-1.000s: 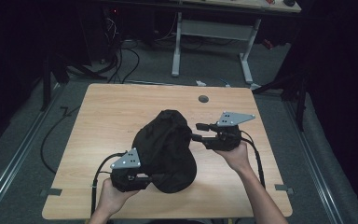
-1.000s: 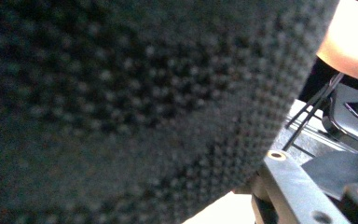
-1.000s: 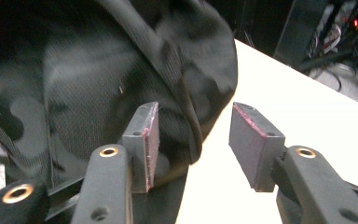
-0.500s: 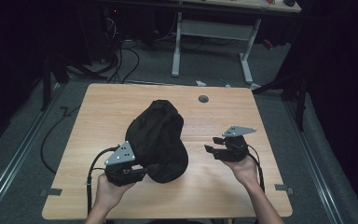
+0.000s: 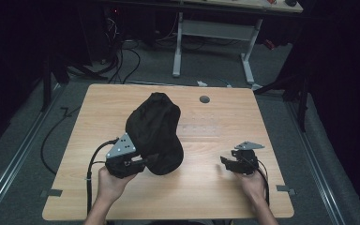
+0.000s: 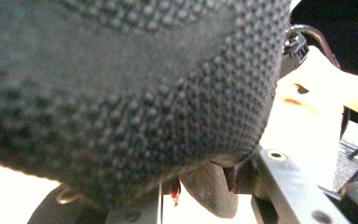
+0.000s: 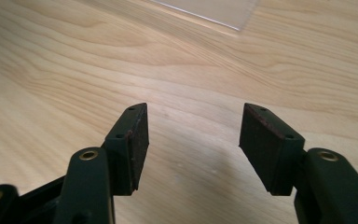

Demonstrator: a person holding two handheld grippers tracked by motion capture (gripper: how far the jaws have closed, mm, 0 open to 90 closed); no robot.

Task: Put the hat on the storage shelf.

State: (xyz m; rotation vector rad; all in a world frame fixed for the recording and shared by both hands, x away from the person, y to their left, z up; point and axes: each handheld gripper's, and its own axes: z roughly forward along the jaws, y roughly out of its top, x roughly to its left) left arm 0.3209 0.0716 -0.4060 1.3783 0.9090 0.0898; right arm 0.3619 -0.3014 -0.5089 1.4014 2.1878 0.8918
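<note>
Above the table's (image 5: 201,187) near left, my left tongs (image 5: 138,161) stay clamped on the black cap's (image 5: 154,129) edge, holding it aloft. My right tongs (image 5: 228,162), just opened and empty, hover low over bare wood; next I judge they must regrip the cap.

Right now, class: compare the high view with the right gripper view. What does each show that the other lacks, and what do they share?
High view alone: the whole table, the black cap lifted off it by the left gripper, whose jaws are shut on its edge, both of the person's hands, and the grey floor with cables.

Right gripper view alone: a close look at the right gripper, its two dark pads standing well apart with nothing between them, having just been opening.

Both share: the pale wood tabletop and that right gripper, low over it.
</note>
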